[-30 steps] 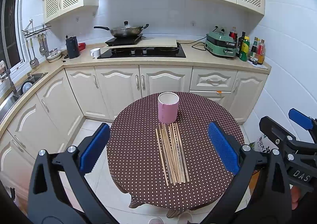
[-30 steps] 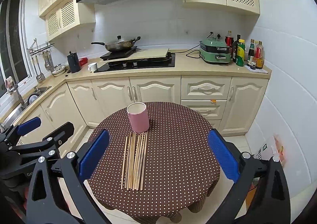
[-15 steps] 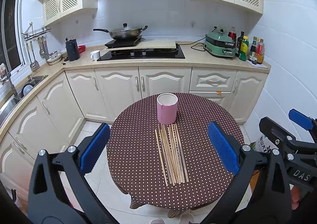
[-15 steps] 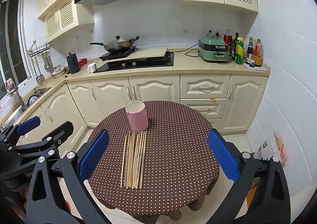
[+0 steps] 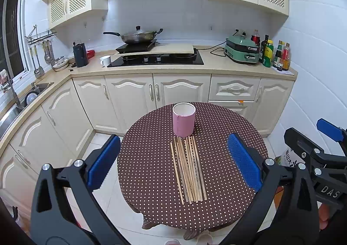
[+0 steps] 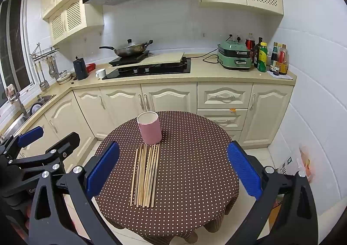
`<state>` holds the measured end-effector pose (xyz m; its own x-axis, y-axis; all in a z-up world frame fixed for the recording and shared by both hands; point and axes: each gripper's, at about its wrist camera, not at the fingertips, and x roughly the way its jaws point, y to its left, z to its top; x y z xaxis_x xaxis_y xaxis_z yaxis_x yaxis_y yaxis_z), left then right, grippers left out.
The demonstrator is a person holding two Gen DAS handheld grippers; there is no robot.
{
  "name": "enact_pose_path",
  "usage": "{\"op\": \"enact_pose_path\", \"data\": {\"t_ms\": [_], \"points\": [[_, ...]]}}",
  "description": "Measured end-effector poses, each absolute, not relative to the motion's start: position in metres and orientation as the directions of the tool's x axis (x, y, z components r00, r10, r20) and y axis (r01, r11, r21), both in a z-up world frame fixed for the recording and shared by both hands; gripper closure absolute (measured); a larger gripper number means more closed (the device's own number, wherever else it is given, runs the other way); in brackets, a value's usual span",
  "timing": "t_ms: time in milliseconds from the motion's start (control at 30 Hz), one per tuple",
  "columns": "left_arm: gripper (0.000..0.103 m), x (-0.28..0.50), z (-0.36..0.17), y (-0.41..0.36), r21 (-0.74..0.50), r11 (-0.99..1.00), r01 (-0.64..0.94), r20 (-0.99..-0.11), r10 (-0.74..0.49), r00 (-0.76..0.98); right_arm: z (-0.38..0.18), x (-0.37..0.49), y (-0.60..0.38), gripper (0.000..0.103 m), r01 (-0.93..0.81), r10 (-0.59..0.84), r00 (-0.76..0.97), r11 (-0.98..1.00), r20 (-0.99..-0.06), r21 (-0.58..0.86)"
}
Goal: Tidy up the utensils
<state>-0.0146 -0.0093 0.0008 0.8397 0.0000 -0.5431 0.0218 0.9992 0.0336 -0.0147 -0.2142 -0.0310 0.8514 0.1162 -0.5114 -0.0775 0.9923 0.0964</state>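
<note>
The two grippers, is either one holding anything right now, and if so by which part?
Nothing is held. The left gripper and the right gripper are both open and empty; the chopsticks lie on the table.

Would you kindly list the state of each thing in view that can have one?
left gripper: open, empty, held back from the table.
right gripper: open, empty, held back from the table.
pink cup: upright, looks empty.
chopsticks: lying flat in a row in front of the cup, none inside it.
wok: on the stove, lid on.
cabinet doors: shut.
</note>
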Motion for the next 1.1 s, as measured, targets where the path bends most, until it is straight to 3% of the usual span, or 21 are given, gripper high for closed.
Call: {"op": "enact_pose_path", "data": {"t_ms": [1100], "points": [[0.006, -0.0127, -0.0002, -0.0067, 0.03, 0.999, 0.025, -0.549, -0.005, 0.836, -0.0325, -0.0101, -0.2158, 0.007, -0.078, 0.12, 0.843, 0.992, -0.525, 0.101]]}}
